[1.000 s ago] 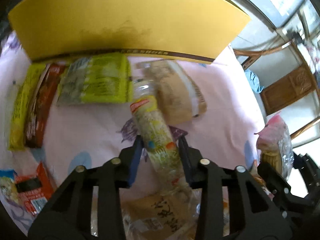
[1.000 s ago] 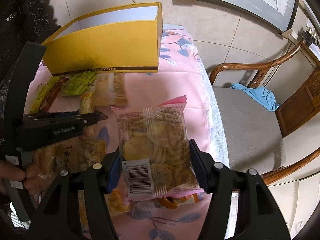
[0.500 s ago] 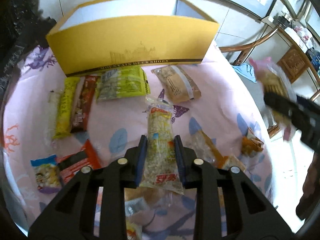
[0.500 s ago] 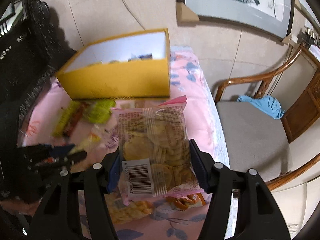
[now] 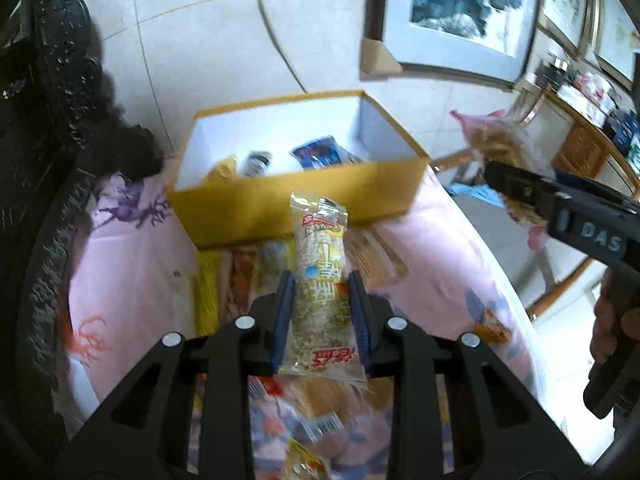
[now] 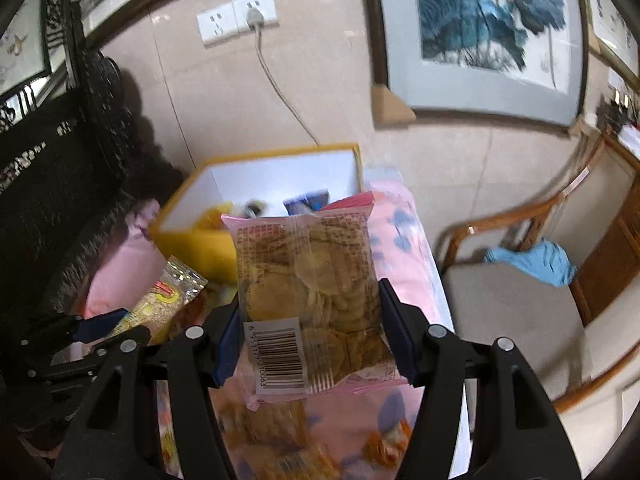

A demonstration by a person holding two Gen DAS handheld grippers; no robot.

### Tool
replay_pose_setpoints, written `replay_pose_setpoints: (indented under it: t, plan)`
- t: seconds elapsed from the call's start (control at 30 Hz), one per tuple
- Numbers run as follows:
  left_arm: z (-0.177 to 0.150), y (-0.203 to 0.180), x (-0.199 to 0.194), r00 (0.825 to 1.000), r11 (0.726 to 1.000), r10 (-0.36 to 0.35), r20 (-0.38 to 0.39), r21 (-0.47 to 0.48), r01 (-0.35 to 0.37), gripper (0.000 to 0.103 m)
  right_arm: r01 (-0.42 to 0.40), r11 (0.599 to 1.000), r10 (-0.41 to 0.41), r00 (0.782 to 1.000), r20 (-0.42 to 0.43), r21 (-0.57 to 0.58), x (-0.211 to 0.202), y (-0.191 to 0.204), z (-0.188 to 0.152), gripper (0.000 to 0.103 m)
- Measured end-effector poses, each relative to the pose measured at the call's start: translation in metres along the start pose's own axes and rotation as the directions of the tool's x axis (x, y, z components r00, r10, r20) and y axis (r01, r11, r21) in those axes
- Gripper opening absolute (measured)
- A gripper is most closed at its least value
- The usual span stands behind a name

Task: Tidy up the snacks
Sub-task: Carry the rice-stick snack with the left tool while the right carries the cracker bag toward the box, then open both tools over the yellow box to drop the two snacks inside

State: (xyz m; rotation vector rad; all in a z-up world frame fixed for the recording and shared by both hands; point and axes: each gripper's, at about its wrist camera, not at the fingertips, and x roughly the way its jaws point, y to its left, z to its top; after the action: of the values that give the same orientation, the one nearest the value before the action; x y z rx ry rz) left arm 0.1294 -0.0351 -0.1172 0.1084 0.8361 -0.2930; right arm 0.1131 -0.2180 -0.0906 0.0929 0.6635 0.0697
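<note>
Between the left tool (image 5: 320,304) pads a rice bar (image 5: 320,280) is clamped; a cracker bag (image 6: 308,300) is gripped by the right tool (image 6: 310,336), with the box (image 5: 280,204) at 12 o'clock.

"DAS" on right tongs (image 5: 600,236) (white letters)

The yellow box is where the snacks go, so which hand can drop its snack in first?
Probably the right. Its gripper holds the cracker bag, whose top already overlaps the yellow box opening. The left gripper holds a rice bar that stops short of the box's front wall.
</note>
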Motion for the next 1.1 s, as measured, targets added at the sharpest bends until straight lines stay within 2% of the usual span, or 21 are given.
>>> replay_pose_setpoints:
  t: [0.23,0.33,0.5,0.57,0.7,0.8,0.83,0.87,0.9,0.93,0.97,1.0,1.1]
  plan:
    - [0.069,0.023,0.014,0.992,0.999,0.049,0.115,0.008,-0.050,0.028,-0.037,0.998,0.042,0.994,0.104,-0.043,0.032,0.004,0.071,0.062]
    - [0.103,0.042,0.032,0.989,0.999,0.038,0.142,-0.038,-0.033,0.028,-0.046,0.996,0.058,0.987,0.148,-0.080,0.051,0.009,0.099,0.062]
    - [0.136,0.063,0.068,0.988,0.996,0.081,0.134,-0.047,-0.076,0.028,-0.057,0.993,0.075,0.982,0.172,-0.103,0.087,0.010,0.135,0.062]
    - [0.145,0.070,0.083,0.990,0.997,0.075,0.118,-0.044,-0.070,0.028,-0.057,0.993,0.074,0.984,0.162,-0.106,0.100,0.009,0.141,0.062]
    - [0.149,0.077,0.101,0.994,0.997,0.073,0.083,-0.028,-0.071,0.028,-0.042,0.989,0.057,0.993,0.099,-0.140,0.129,0.009,0.146,0.062]
    - [0.148,0.080,0.110,0.996,0.997,0.071,0.062,-0.016,-0.070,0.028,-0.026,0.982,0.043,0.995,0.086,-0.188,0.140,0.012,0.147,0.062]
    - [0.147,0.081,0.113,0.997,0.998,0.067,0.049,-0.016,-0.066,0.033,-0.042,0.976,0.058,0.996,0.065,-0.215,0.146,0.014,0.147,0.069]
    - [0.145,0.083,0.115,0.996,0.996,0.083,0.038,-0.022,-0.082,0.044,-0.053,0.971,0.066,0.997,0.051,-0.234,0.149,0.016,0.146,0.078]
    - [0.143,0.085,0.114,0.992,0.992,0.121,0.041,-0.029,-0.120,0.081,-0.045,0.968,0.058,0.997,0.046,-0.246,0.150,0.017,0.145,0.098]
    - [0.140,0.086,0.111,0.984,0.985,0.171,0.055,-0.036,-0.169,0.099,-0.024,0.966,0.039,0.998,0.051,-0.256,0.150,0.017,0.143,0.102]
    - [0.133,0.089,0.104,0.969,0.973,0.228,0.094,-0.043,-0.225,0.099,-0.006,0.964,0.026,0.997,0.070,-0.266,0.147,0.018,0.138,0.102]
    - [0.129,0.090,0.099,0.964,0.971,0.240,0.110,-0.033,-0.238,0.099,-0.007,0.961,0.029,0.997,0.074,-0.275,0.144,0.017,0.134,0.102]
    - [0.109,0.095,0.088,0.964,0.967,0.254,0.082,-0.011,-0.254,0.099,0.001,0.960,0.017,0.998,0.061,-0.280,0.133,0.013,0.119,0.102]
